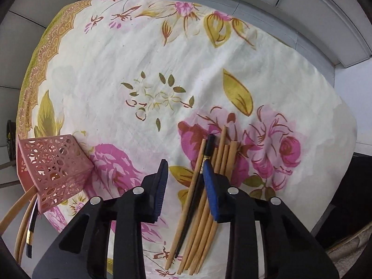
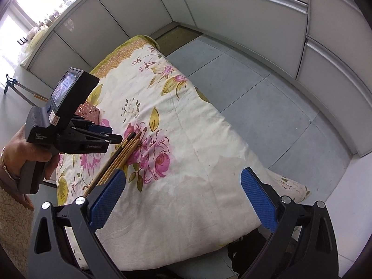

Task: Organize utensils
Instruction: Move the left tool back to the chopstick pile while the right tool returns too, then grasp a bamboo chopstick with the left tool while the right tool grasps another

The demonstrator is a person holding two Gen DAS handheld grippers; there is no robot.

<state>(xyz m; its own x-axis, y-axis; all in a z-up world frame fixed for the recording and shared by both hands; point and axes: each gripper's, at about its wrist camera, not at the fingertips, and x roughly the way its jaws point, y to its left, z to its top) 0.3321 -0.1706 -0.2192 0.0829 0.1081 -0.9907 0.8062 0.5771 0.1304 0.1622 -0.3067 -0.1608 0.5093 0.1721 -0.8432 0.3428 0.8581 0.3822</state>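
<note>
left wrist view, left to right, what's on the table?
Pink perforated holder → left tongs, open → bundle of chopsticks, all over the floral cloth.

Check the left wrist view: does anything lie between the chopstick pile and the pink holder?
Nothing visible does. Only bare floral cloth separates the chopsticks from the pink holder; the open left tongs hover over that gap.

The right finger (image 1: pixel 210 193) of the left claw (image 1: pixel 183 190) covers part of the chopstick bundle (image 1: pixel 200 209). The pink perforated holder (image 1: pixel 53 169) is cut off at the left edge. In the right wrist view, the left claw hides most of that holder.
</note>
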